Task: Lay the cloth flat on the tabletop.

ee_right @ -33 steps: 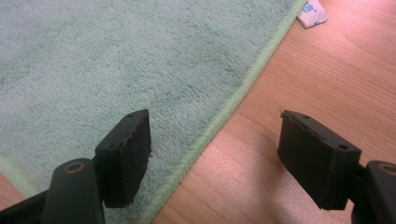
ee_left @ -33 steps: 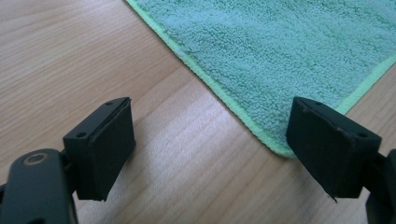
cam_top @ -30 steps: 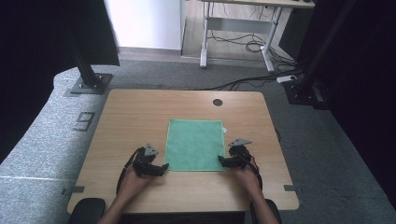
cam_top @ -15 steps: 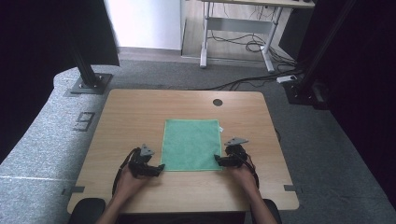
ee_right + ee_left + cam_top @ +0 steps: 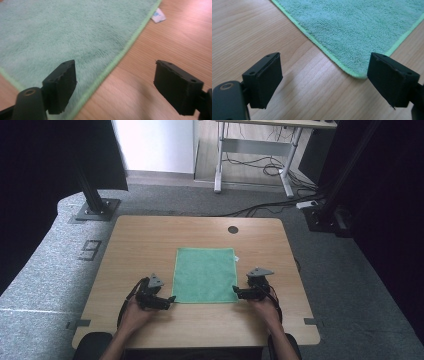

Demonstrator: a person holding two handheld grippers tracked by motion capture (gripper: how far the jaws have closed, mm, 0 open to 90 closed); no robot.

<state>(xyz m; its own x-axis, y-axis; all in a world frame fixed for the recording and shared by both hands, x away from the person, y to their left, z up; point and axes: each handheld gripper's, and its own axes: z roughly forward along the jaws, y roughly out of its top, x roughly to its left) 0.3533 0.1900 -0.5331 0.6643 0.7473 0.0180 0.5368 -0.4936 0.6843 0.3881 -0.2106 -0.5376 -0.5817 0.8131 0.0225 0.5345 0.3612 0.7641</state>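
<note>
A green terry cloth lies flat and square on the wooden table. My left gripper rests at its near left corner. In the left gripper view that corner lies between the wide open jaws of the left gripper, close to the right one, with no pad pressing on it. My right gripper sits at the near right corner. Its jaws have just been opening, and the cloth's pale green hem runs untouched between the jaws of the right gripper.
A small white tag sticks out at the cloth's far right corner. A round cable hole sits near the table's far edge. Bare wood surrounds the cloth. Beyond the table are grey carpet, black stand bases and a desk frame with cables.
The cloth has shifted very slightly to the left. Both hands stay at its near corners.
</note>
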